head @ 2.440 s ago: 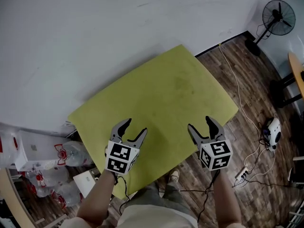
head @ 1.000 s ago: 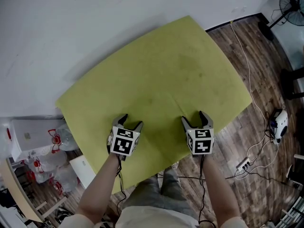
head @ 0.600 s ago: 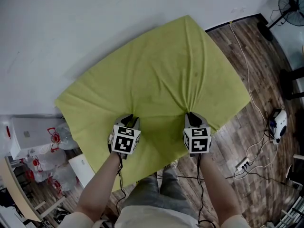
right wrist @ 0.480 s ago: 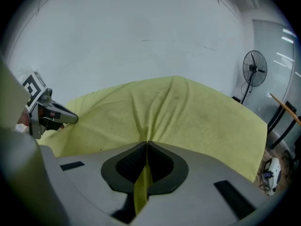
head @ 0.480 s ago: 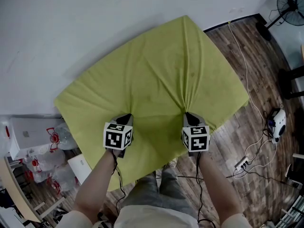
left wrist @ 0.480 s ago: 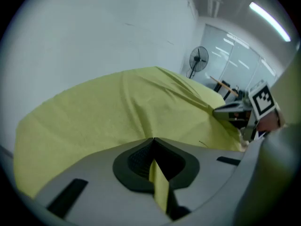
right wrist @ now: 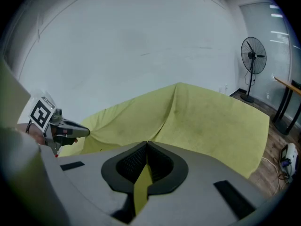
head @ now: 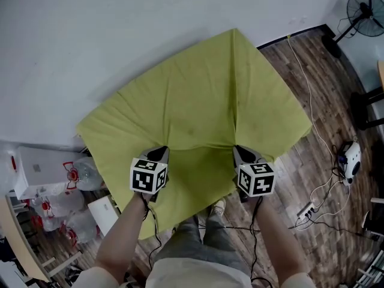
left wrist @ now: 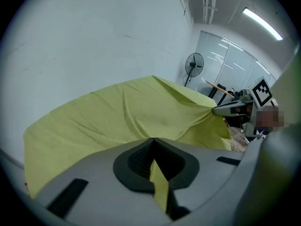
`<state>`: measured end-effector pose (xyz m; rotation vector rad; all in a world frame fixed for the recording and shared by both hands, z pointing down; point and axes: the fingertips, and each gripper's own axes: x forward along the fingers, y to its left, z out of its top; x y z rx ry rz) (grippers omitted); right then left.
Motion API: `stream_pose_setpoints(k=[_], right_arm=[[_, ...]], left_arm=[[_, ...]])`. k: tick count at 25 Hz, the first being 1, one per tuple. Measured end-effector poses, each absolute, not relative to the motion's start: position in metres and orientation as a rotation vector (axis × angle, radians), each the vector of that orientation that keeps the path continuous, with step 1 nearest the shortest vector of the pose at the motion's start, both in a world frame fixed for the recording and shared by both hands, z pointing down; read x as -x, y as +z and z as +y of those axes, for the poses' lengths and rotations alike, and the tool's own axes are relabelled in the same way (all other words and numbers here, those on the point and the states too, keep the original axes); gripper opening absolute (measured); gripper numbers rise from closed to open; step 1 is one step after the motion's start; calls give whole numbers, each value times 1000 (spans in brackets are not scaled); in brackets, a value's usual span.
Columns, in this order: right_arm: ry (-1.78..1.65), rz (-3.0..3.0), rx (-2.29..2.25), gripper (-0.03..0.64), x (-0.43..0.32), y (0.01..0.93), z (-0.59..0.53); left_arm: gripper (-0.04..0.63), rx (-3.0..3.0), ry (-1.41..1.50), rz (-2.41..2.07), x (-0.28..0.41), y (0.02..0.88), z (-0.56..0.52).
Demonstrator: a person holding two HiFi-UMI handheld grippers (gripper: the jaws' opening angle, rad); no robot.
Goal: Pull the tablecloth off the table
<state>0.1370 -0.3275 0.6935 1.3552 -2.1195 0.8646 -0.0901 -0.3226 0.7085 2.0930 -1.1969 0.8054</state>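
Observation:
A yellow-green tablecloth point(head: 204, 95) covers the table against the white wall. My left gripper point(head: 161, 155) is shut on a pinch of the cloth near the front left, and a strip of fabric runs between its jaws point(left wrist: 157, 180). On the front right, my right gripper point(head: 239, 153) is shut on another pinch, with fabric showing between its jaws point(right wrist: 141, 185). Folds run from both pinches toward the far edge, and the cloth point(left wrist: 141, 117) is lifted and taut between the grippers. The table itself is hidden under the cloth point(right wrist: 207, 121).
A standing fan point(head: 363, 8) is at the far right on the wooden floor. Cables and a power strip point(head: 306, 212) lie on the floor to the right. Water bottles point(head: 87, 176) and a white box point(head: 36, 173) sit at the left. The wall borders the table's far side.
Both grippers went from open on the flat cloth to shut on pinches of it. The cloth has since bunched into folds and slid toward me.

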Motion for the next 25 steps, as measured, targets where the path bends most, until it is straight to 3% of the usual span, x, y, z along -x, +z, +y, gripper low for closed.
stream_pose_setpoints(k=[16, 25], right_arm=[[740, -2437, -1410, 28, -113, 546, -299], [484, -2592, -1453, 29, -108, 426, -290]], left_arm=[[17, -2246, 414, -1250, 90, 572, -293], [17, -2406, 265, -1335, 94, 459, -292]])
